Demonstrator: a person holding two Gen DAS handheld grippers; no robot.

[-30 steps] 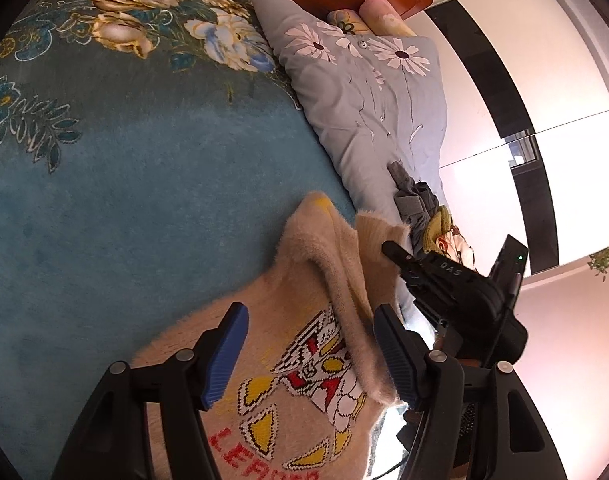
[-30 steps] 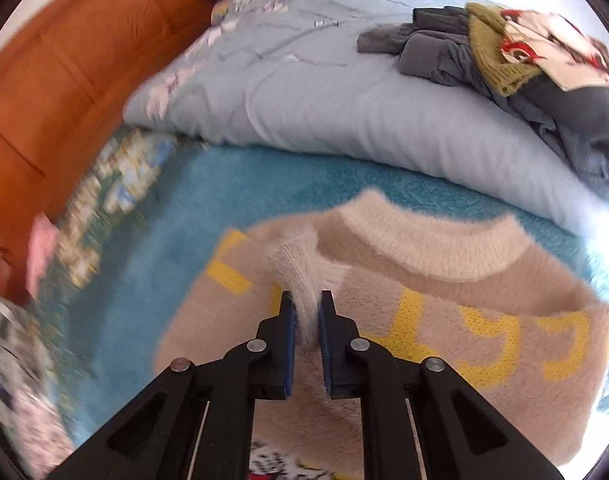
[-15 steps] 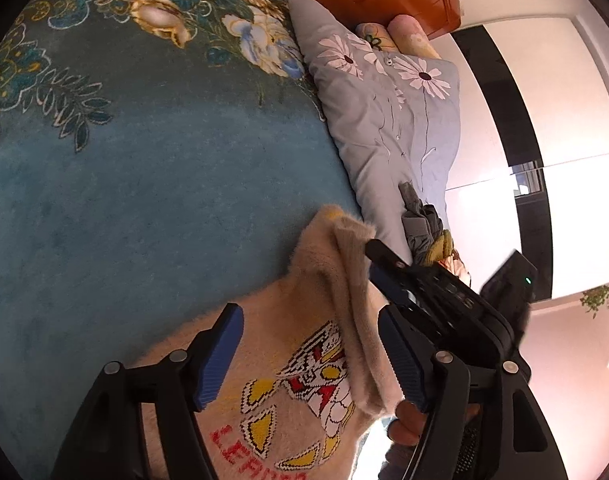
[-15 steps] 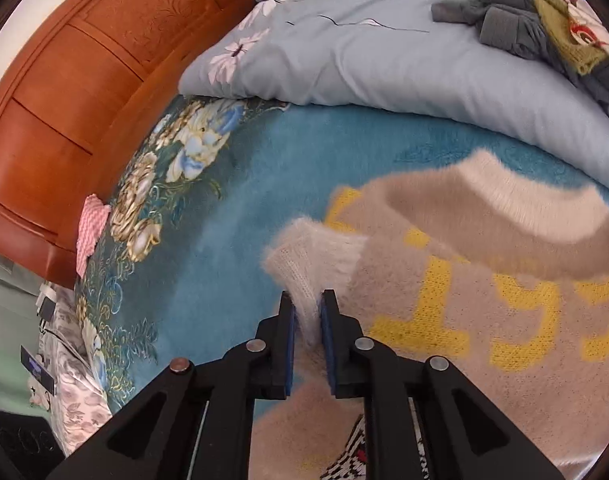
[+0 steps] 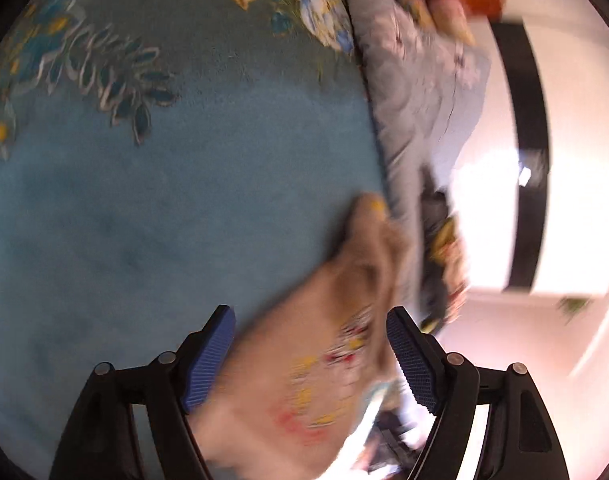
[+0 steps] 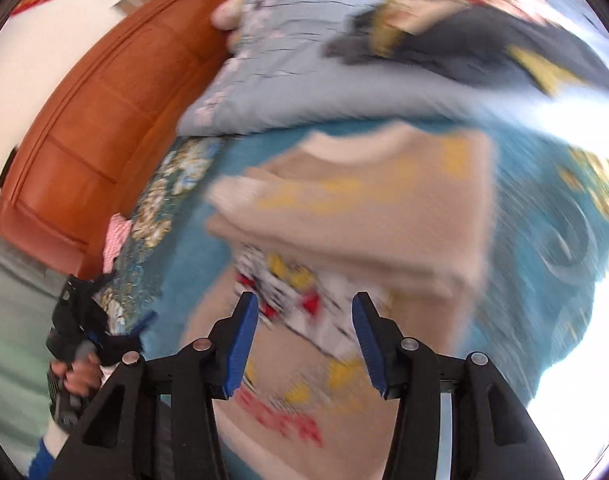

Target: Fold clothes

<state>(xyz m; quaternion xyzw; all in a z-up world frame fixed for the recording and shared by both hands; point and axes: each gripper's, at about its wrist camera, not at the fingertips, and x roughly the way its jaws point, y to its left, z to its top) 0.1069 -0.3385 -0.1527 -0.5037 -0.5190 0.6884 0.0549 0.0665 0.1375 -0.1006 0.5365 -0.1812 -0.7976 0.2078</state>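
Sleeve fold laid: both hand-held grippers (right (image 6: pixel 305 340), left (image 5: pixel 310 356)) opening, empty, above beige sweater (image 6: pixel 384 216); next, regrasp an edge.

A beige sweater (image 6: pixel 368 216) is marked with yellow numerals and a red, white and yellow emblem. The teal blanket (image 5: pixel 152 208) is patterned with flowers, the grey-blue quilt (image 6: pixel 288 80) with pale daisies.
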